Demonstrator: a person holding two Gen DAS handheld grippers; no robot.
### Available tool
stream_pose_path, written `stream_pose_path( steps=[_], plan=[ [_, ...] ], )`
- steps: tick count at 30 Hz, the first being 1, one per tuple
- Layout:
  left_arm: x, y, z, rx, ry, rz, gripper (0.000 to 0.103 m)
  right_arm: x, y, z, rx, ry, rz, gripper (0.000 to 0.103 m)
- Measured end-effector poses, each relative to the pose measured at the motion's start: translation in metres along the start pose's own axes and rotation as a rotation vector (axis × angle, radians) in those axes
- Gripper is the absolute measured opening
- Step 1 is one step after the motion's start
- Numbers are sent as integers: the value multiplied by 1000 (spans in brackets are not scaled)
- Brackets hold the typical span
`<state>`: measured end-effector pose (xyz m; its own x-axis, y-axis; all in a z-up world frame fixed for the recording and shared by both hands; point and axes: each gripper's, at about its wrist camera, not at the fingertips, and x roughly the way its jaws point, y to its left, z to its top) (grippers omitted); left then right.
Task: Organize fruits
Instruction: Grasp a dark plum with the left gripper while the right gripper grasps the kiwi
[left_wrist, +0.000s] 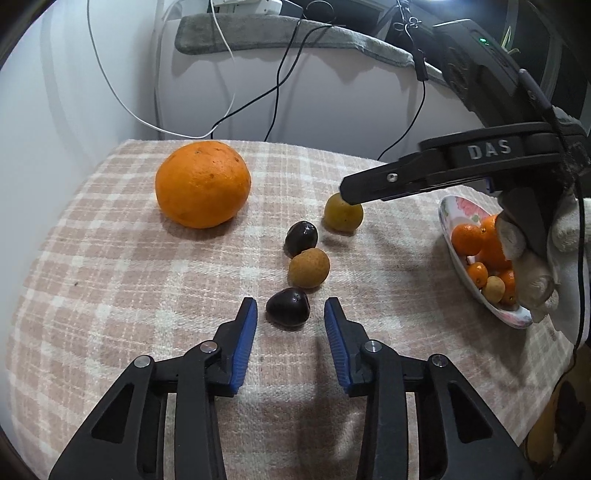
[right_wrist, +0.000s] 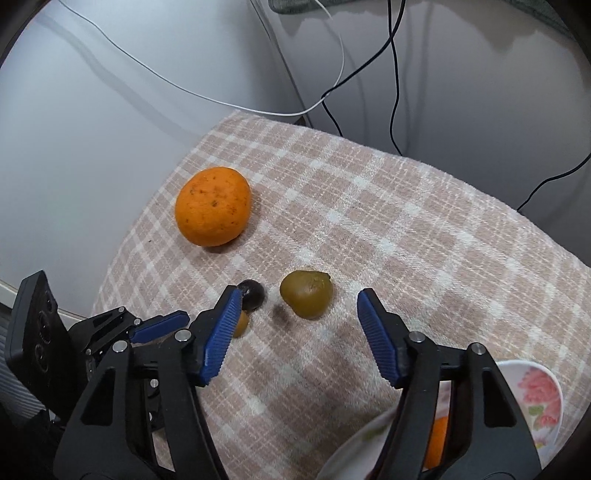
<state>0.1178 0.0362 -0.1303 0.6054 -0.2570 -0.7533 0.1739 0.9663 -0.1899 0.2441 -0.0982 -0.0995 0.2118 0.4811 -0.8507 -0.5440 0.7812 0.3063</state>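
My left gripper (left_wrist: 290, 308) is open, its blue pads on either side of a dark plum (left_wrist: 288, 307) on the checked cloth. Behind it lie a tan round fruit (left_wrist: 308, 268), a second dark plum (left_wrist: 301, 238) and a yellow-green fruit (left_wrist: 342, 213). A large orange (left_wrist: 202, 183) sits at the far left. My right gripper (right_wrist: 295, 295) is open and empty, hovering just above and in front of the yellow-green fruit (right_wrist: 306, 293); it also shows from the side in the left wrist view (left_wrist: 345, 194). The large orange (right_wrist: 213, 205) lies beyond it to the left.
A floral bowl (left_wrist: 448, 214) holding several small oranges and a tan fruit stands at the right; its rim (right_wrist: 532, 369) lies under my right gripper. Cables hang down the white wall behind the table. The cloth's edge drops off at the left and back.
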Motion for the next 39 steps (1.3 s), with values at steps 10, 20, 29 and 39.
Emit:
stream_pose_path(
  steps=[10,20,29,39],
  plan=[
    [9,4,2,8,3,-17,31,22,-5,8,15,43,-5,58],
    [15,8,3,13,11,-16,24,31,-6,10,13,61,-18,46],
    [13,10,2,4,3,-21,23,31,-5,10,20,49,8,34],
    [0,10,-1,-3,-25,-27,23,16,-4,3,26,20,19,33]
  ],
)
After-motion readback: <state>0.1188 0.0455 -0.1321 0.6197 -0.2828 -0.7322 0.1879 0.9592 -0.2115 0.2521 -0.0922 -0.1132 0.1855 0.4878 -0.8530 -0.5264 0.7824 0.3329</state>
